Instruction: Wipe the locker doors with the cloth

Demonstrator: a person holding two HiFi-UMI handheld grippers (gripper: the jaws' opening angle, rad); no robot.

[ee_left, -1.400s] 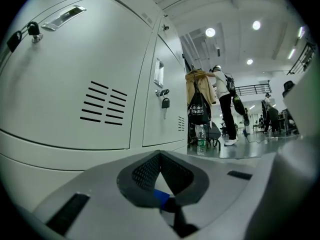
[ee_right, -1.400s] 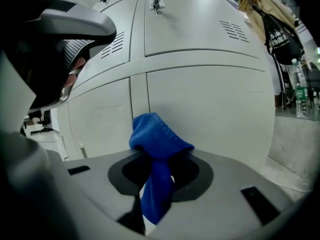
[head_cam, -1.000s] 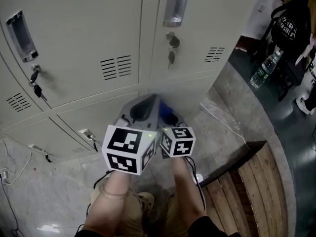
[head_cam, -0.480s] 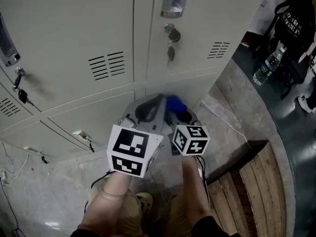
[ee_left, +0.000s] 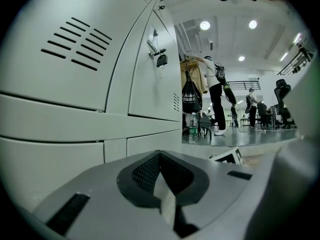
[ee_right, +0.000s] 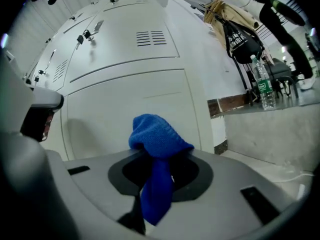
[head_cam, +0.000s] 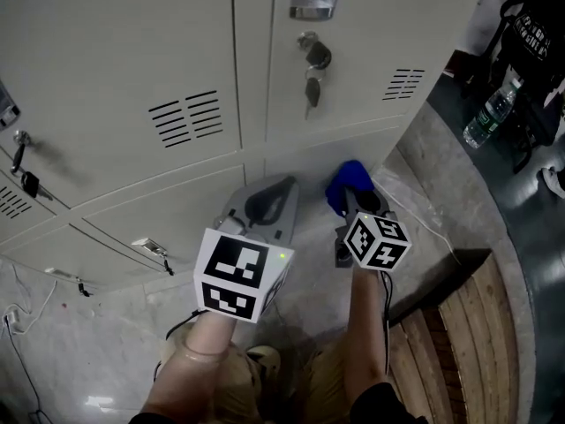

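Note:
A bank of pale grey locker doors with vent slots and keys hanging in the locks fills the head view. My right gripper is shut on a bright blue cloth, bunched above the jaws, a strip hanging between them. It hovers close to the lowest right door; whether the cloth touches the door I cannot tell. My left gripper sits beside it to the left, jaws closed together with nothing between them, pointing along the lower doors.
A stone kerb runs along the lockers' right end, with a wooden bench below right. A water bottle and a black bag stand beyond. Keys hang from a lock above the grippers. People stand far off in the left gripper view.
My right gripper with the blue cloth has moved right, away from the left gripper, toward the rightmost lower door. The view has shifted slightly right; the left gripper stays about where it was.

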